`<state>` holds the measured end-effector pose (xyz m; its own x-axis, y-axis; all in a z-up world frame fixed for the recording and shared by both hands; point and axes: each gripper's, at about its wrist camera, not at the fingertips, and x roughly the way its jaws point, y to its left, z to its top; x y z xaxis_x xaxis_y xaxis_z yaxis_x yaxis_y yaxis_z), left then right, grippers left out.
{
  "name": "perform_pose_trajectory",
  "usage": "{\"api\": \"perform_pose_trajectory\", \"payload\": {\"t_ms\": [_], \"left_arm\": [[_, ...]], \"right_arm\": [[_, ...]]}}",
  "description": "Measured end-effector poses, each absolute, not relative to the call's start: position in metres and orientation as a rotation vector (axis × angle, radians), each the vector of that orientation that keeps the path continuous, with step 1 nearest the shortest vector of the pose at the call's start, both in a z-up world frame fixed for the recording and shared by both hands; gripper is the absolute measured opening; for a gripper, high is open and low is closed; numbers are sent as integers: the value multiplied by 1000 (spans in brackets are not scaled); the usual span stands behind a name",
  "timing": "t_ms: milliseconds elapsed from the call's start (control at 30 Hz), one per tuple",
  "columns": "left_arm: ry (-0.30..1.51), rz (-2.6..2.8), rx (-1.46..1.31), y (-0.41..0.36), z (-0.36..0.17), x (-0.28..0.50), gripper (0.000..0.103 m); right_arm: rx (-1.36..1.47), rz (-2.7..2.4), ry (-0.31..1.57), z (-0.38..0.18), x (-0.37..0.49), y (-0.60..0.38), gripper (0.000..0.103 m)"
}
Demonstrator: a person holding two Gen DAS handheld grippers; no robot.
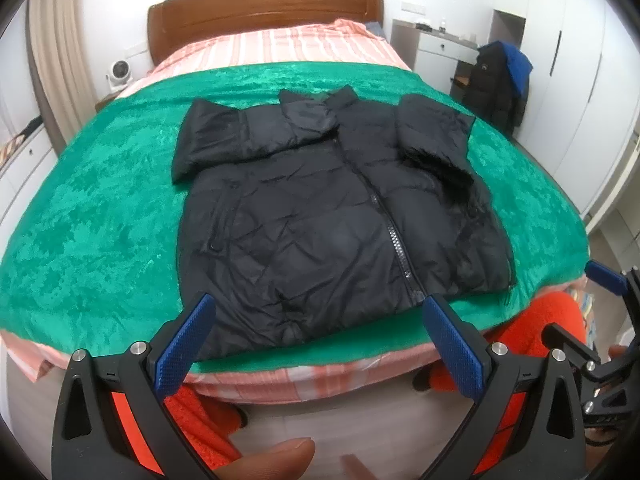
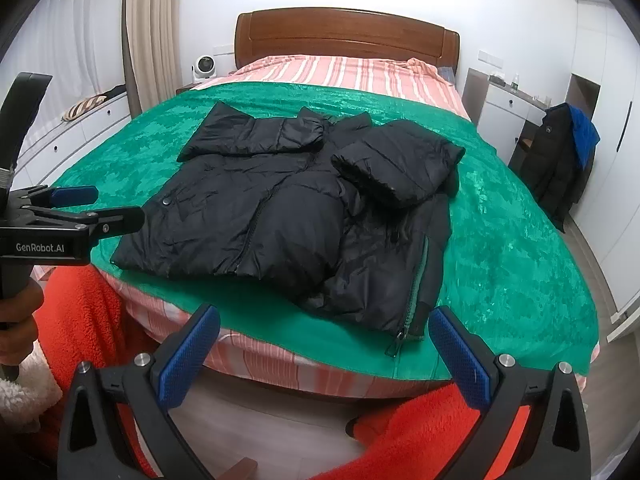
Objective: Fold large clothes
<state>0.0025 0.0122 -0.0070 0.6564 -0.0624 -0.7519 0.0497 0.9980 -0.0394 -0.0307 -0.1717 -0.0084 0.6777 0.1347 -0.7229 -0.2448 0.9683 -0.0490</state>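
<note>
A black puffer jacket (image 1: 320, 208) lies front up on the green blanket (image 1: 100, 220), zipped, with both sleeves folded in across the chest. It also shows in the right wrist view (image 2: 288, 216). My left gripper (image 1: 318, 320) is open and empty, held off the foot of the bed just short of the jacket's hem. My right gripper (image 2: 324, 332) is open and empty, near the hem's right corner and its zipper end (image 2: 404, 332). The left gripper shows in the right wrist view (image 2: 80, 208) at the left edge.
The bed has a striped pink sheet (image 1: 280, 44) and a wooden headboard (image 1: 264, 8). A chair with dark and blue coats (image 1: 500, 80) stands right of the bed. A small fan (image 2: 204, 66) sits at the far left. My orange-clad legs (image 2: 80, 320) are at the bed's foot.
</note>
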Motion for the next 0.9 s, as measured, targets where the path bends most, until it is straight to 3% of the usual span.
{"api": "perform_pose_trajectory", "payload": {"t_ms": [900], "left_arm": [[837, -76, -2, 12, 0, -1, 103]], "right_arm": [[-147, 219, 791, -5, -32, -169, 103]]}}
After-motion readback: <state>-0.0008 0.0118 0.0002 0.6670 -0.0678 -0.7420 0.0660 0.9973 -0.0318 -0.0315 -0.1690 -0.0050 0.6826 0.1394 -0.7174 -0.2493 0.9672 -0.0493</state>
